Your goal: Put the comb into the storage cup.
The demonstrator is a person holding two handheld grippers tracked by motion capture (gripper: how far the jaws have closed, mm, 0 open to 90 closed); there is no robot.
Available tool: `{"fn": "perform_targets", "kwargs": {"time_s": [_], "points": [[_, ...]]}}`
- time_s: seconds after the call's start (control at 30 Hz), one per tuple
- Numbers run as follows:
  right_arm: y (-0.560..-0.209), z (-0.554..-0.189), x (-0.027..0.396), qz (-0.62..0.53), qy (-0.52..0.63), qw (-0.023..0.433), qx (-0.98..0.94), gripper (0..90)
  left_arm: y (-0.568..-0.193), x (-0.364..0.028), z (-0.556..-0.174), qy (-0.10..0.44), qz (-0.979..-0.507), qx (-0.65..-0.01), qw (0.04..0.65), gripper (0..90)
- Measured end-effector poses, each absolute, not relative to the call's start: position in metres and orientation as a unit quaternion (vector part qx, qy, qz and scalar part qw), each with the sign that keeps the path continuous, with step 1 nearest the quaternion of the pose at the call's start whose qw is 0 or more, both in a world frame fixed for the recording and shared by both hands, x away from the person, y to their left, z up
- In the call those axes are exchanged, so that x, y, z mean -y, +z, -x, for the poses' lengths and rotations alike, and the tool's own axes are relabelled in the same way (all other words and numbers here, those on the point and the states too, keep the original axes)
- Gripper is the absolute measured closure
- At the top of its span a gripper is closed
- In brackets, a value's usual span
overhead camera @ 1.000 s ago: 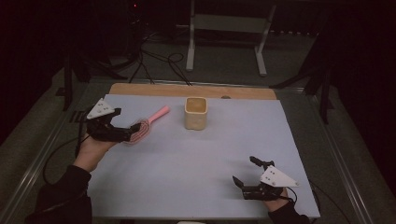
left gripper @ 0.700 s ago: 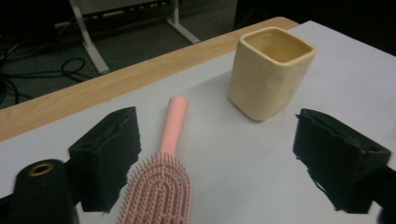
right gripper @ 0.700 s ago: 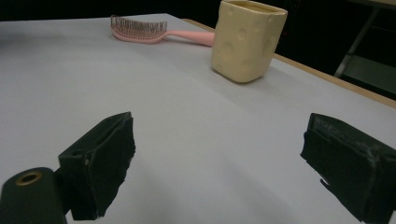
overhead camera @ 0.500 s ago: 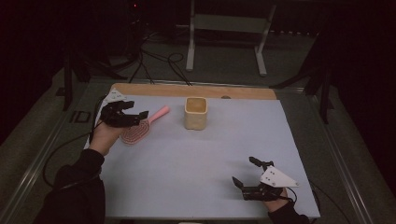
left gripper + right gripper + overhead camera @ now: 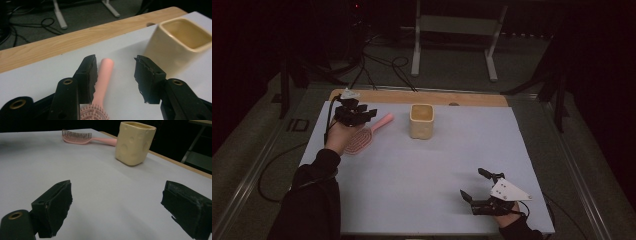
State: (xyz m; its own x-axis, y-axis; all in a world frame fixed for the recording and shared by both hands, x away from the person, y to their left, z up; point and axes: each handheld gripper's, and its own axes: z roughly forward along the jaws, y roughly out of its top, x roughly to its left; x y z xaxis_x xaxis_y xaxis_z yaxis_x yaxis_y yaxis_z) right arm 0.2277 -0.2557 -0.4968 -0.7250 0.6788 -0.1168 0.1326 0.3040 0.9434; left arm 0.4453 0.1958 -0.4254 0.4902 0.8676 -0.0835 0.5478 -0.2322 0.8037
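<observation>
Closing on the pink hairbrush at the left of the high view, the left gripper has its jaws straddling the handle, narrowed but not yet pressing. They've just been closing, with the handle between them and a gap on the right side. Risk: handle sits off-centre, hard against the left jaw, so the pinch may shove it sideways or roll the round handle out. Bristle head is right under the gripper base, so a grab this near the head may tip the brush. Cream cup stands near at centre, just right of the handle tip; a swing that way could knock it. Right gripper, lower right of the high view, rests low over the table with jaws wide, holding nothing. Surface is a pale grey-white mat on a wooden tabletop, wood strip showing along the far edge. Room is dark; cables on the floor upper left, metal stand legs top centre.
</observation>
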Motion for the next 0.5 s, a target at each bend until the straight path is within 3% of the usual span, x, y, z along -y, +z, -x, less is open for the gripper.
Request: {"fn": "perform_targets", "kwargs": {"time_s": [0.4, 0.5], "points": [[-0.496, -0.226, 0.256, -0.261, 0.529, 0.259, -0.765, 9.0, -0.442, -0.185, -0.471, 0.199, -0.738, -0.521, 0.38, 89.5], [-0.496, -0.226, 0.256, -0.262, 0.53, 0.257, -0.764, 9.1, -0.448, -0.183, -0.475, 0.195, -0.735, -0.533, 0.372, 89.8]]}}
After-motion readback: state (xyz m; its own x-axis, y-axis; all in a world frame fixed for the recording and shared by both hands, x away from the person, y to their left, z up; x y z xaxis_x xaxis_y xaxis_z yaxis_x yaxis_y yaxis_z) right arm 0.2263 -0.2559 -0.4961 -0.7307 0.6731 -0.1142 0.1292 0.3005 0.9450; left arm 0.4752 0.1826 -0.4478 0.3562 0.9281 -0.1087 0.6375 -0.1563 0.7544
